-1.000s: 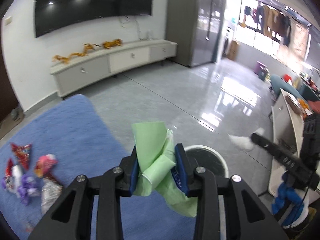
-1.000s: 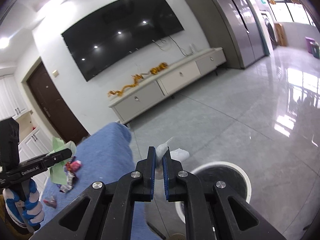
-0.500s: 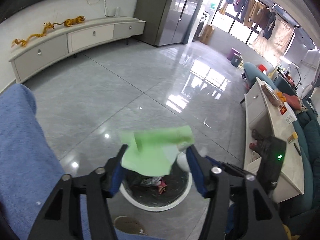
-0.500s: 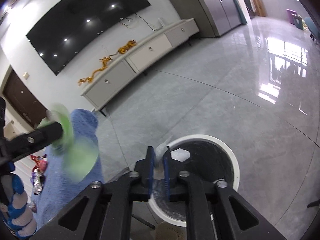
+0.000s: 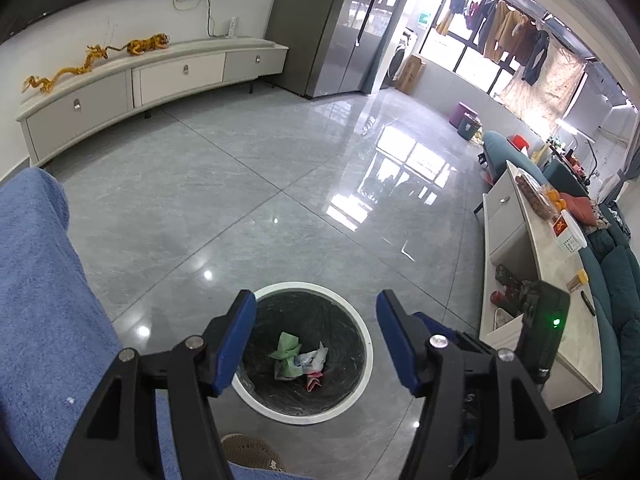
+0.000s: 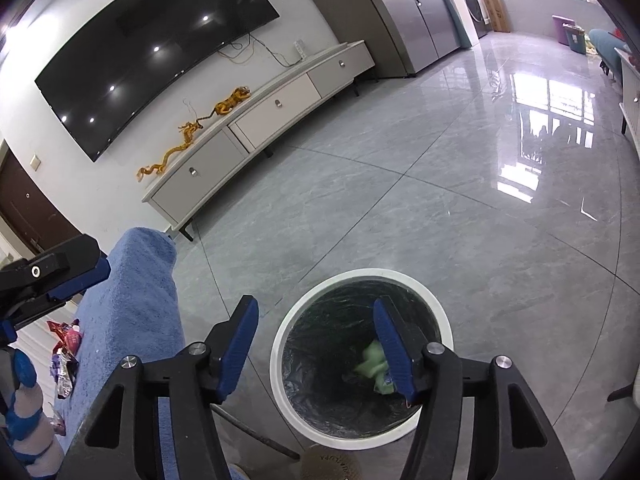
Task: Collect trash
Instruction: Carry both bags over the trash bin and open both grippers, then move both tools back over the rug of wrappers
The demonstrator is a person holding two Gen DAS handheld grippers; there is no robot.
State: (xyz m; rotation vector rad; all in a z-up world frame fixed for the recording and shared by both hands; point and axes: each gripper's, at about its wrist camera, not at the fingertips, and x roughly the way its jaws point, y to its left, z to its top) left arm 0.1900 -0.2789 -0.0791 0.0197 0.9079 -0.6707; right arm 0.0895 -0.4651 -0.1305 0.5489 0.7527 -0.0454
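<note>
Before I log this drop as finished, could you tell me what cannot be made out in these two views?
- Green wrapper, right wrist view: blurred, and partly behind a finger of the right tool, whose jaws are opening with nothing between them.
- Snack wrappers on the blue cloth, right wrist view: small, partly hidden by the left tool.
- Slipper, left wrist view: cut off by the bottom edge.

In the right wrist view, the green wrapper (image 6: 374, 362) in the bin (image 6: 440, 322) is blurred and partly hidden behind one blue finger. Snack wrappers (image 6: 66, 350) on the blue-covered surface (image 6: 140, 300) are too small to identify. The picture's left edge cuts off the left gripper (image 6: 80, 276).
</note>
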